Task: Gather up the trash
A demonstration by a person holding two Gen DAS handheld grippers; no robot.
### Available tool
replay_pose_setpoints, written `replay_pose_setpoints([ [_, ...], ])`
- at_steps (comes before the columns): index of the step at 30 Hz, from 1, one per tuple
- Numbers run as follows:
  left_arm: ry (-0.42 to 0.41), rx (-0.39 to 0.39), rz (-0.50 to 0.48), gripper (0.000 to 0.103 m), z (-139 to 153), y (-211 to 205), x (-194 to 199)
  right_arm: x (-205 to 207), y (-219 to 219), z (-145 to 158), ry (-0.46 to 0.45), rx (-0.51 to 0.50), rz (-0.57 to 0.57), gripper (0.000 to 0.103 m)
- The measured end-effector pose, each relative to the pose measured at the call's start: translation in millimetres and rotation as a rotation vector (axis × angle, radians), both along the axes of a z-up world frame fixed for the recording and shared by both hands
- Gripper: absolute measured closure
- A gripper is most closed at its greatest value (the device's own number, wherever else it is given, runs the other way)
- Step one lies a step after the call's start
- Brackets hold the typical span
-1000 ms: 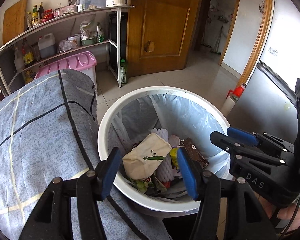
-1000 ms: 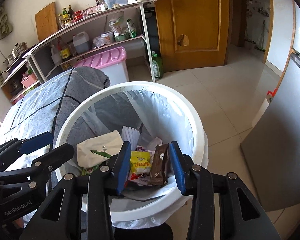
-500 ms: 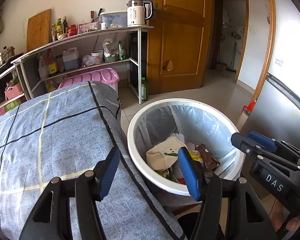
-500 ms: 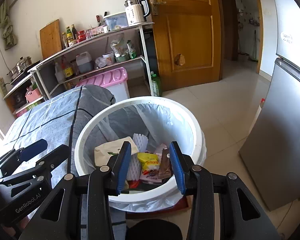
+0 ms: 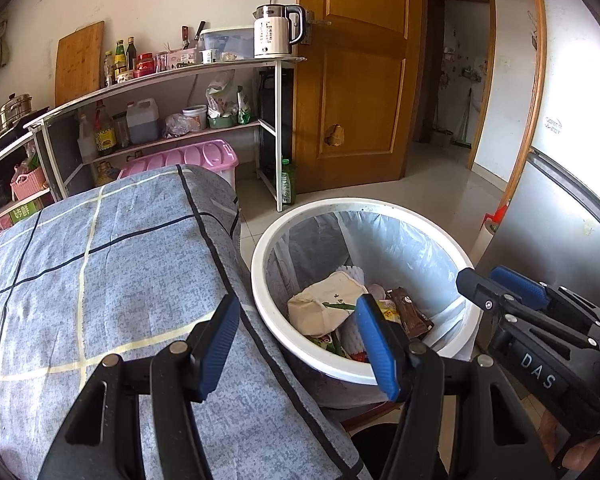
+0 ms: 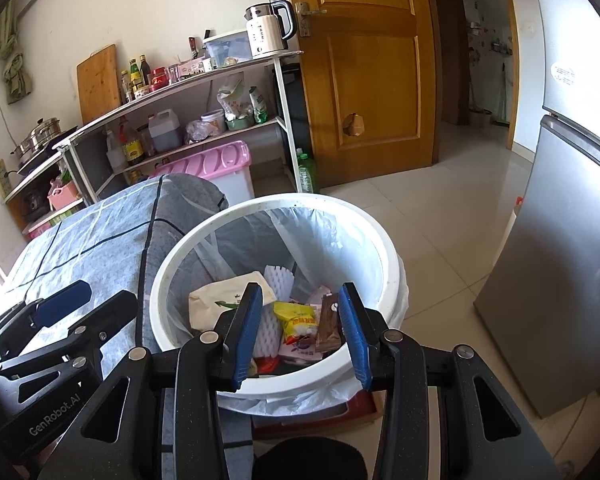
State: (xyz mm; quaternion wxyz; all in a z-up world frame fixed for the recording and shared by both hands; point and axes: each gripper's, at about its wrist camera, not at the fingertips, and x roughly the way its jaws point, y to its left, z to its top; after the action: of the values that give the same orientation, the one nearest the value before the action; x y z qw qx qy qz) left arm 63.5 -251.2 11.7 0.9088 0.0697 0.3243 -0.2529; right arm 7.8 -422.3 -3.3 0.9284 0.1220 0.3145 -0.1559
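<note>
trash [image 6: 296, 322] lies in the lined bin [image 6: 384, 264] beside the covered table [image 5: 100, 264]. over the last second i've pulled back from it; my left gripper [image 5: 296, 346] and right gripper [image 6: 300, 334] are both spread, holding nothing.

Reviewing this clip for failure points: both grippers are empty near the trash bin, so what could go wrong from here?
1. The bin stands tight against the cloth-covered table; a swing of the open left gripper might knock its rim.
2. The liner bag hangs loosely over the rim; a finger of the open right gripper could snag it.
3. The two grippers are close together and might collide.
</note>
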Motion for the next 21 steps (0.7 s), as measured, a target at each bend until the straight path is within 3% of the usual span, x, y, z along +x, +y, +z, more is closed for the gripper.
replay_pose_setpoints([
  [21,0.002,0.005,-0.002,0.04,0.3,-2.9,-3.6,-0.9,1.9,-0.9,0.004,-0.004,0.002,0.062],
])
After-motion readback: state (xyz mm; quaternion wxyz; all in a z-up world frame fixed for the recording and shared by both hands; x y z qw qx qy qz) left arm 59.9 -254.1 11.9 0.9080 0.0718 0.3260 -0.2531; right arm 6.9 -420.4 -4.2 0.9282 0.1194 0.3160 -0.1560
